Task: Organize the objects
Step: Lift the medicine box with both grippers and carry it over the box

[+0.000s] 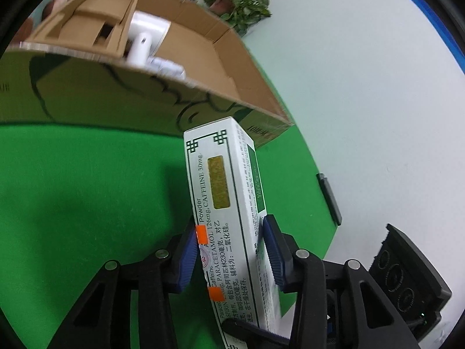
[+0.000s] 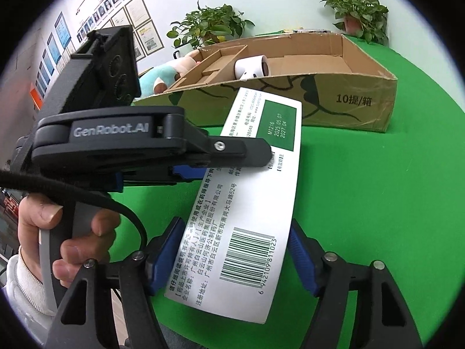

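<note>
A white and green medicine box is held above the green table. My left gripper is shut on its sides. In the right wrist view the same box lies between my right gripper's blue pads, and my right gripper looks closed on its barcode end. The left gripper clamps the box from the left in that view. A cardboard box stands beyond, holding a white roll; it also shows in the left wrist view.
Potted plants stand behind the cardboard box. A plush toy lies left of it. A dark bar lies at the green cloth's edge on the white table. A green cloth covers the work area.
</note>
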Tool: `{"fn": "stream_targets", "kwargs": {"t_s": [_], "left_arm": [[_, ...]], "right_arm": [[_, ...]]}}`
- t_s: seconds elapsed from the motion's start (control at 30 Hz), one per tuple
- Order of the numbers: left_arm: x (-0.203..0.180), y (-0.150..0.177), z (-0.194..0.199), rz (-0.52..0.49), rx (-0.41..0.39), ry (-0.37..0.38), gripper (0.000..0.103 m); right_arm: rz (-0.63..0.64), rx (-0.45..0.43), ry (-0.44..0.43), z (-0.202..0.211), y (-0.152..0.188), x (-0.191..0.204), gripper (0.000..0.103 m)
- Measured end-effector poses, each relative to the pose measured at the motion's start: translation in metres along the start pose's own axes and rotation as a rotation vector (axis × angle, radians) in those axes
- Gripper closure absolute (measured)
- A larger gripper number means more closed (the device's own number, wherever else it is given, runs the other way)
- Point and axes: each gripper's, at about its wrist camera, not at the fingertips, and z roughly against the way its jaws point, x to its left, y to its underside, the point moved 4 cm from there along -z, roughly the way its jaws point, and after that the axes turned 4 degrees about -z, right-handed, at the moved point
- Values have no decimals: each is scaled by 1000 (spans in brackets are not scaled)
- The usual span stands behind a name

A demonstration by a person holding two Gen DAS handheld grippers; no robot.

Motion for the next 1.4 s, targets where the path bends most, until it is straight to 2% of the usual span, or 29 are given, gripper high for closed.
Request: {"fn": "stream_targets", "kwargs": {"t_s": [0.13,0.47,0.53,0.8,1.17,1.4], "left_arm": [[-14,-6,9,-68,-34,-11,65],[-40,-24,38,-202,-109,-26,66],[-58,-39,29,-223,-123,-31,66],[-105,-71,63,-291,-188,-22,66],[-145,-126,101,-333,-260,10,66],[-161,-182,105,-348,-268,-35,67]], "right_arm": [[7,-39,21,4,-6,1,39],[42,-126,63,15,-28,5,40],[49,-146,67,17,-33,6,40],[87,-224,82,31,-63,7,40],[101,-332,102,47,-117,7,40],[96,-317,63,48,-172,-8,40]]}}
